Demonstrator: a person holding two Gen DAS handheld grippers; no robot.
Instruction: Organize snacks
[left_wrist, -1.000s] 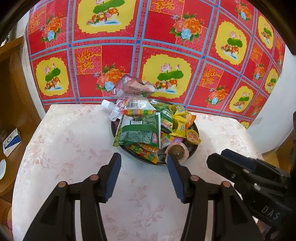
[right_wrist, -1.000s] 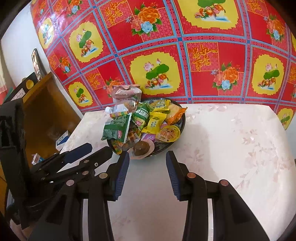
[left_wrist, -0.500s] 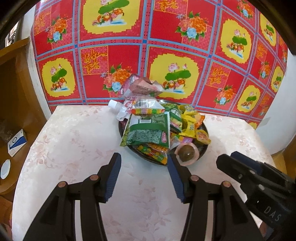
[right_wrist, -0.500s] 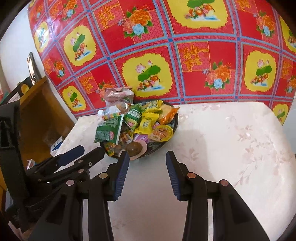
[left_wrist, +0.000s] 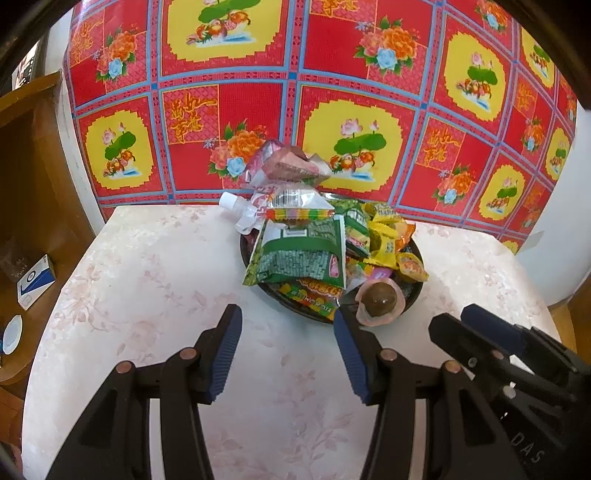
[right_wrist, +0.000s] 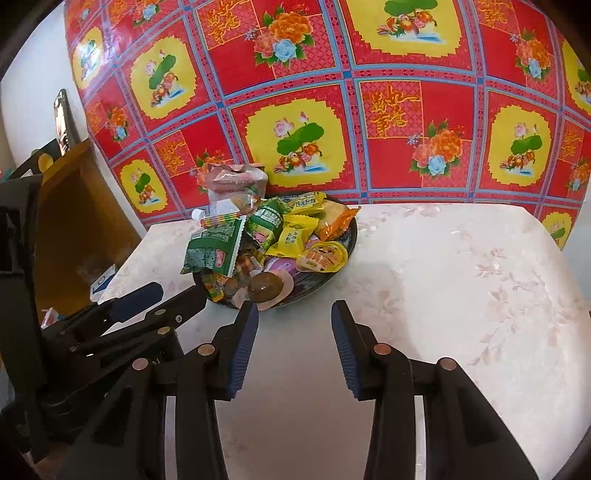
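Crinkly foil snack packs (left_wrist: 301, 254) heaped on dark plate (left_wrist: 413, 295) far-centre of table (left_wrist: 155, 280) look light, slippery, crushable, so pinch edge seams w/ left gripper (left_wrist: 286, 328) & right gripper (right_wrist: 293, 325), both spread wide, holding nothing.

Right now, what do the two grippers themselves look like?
The left gripper and the right gripper look alike: black angular bodies, two fingers lined with ribbed blue pads, and round copper-coloured rivets at the joints. The right gripper's side carries pale letters "DAS". No cables or sleeves show.
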